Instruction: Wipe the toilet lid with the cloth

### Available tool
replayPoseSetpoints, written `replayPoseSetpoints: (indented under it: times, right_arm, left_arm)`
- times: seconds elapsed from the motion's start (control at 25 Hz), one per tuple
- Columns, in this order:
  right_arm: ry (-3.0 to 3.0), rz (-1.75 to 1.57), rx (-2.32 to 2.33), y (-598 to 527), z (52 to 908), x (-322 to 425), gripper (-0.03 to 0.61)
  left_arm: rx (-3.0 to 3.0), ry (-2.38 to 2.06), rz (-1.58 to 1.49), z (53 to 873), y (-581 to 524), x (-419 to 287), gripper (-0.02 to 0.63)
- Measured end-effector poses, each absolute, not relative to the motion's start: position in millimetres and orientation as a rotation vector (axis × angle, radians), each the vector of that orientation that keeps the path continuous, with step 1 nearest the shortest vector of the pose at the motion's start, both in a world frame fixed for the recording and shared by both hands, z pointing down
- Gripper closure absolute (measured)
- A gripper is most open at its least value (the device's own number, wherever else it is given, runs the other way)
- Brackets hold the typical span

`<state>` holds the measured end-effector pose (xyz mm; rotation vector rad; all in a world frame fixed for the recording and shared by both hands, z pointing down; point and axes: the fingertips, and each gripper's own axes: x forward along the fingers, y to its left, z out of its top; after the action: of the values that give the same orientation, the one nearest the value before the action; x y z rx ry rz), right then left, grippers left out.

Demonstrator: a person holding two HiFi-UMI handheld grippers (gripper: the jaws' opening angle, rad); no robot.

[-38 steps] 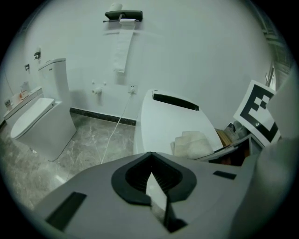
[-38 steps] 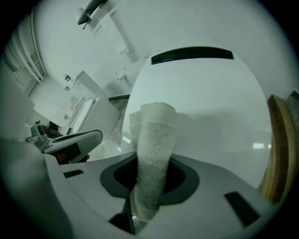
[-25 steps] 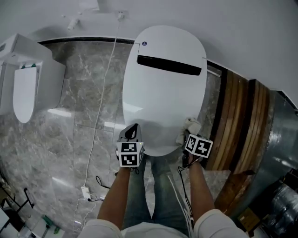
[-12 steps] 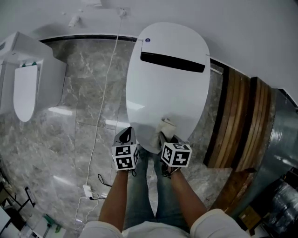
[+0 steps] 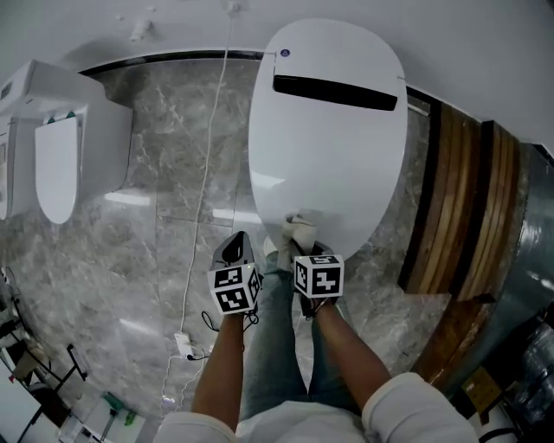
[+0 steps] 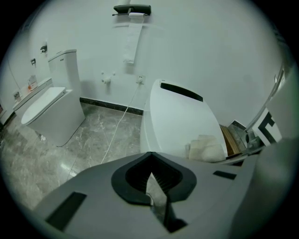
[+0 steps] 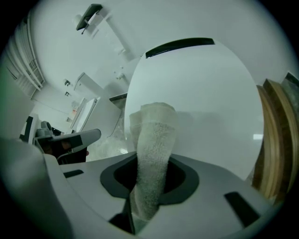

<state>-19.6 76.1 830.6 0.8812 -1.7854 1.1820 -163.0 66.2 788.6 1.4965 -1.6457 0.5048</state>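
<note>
The cloth is a pale, nubbly wad at the front end of the toilet lid, lying against the closed white surface near its rim. The right hand-held gripper is clamped on it: the right gripper view shows the cloth rising from between the closed jaws and folding over onto the lid, a detail the head view hides behind the marker cube. The head view alone shows the whole oval lid, with its black strip near the back.

The left gripper view catches the cloth from the side as a folded bundle sitting on the lid. It also shows a paper holder high on the white wall.

The floor is grey marbled tile. A white cord runs along it from the wall. A second toilet stands well apart to the left, and wooden slats run along the right of the lid.

The left hand-held gripper hangs over the floor just beside the lid's front rim, to the left of the right one. Its jaws are together with nothing between them.
</note>
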Motion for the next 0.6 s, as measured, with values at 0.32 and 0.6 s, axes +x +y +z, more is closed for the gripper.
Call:
replayPoseSetpoints:
  times: [0.32,0.6]
  right_arm:
    - [-1.676,1.148,1.038,56.2,830.7,111.7,0.480]
    - [-1.657,1.153,1.093,40.4,834.4,154.5,0.480]
  left_arm:
    - [1.612,-1.516,0.518,788.5,34.9,-84.5,0.600]
    - [1.711,-1.416,0.562,792.1,15.8,-23.6,0.600]
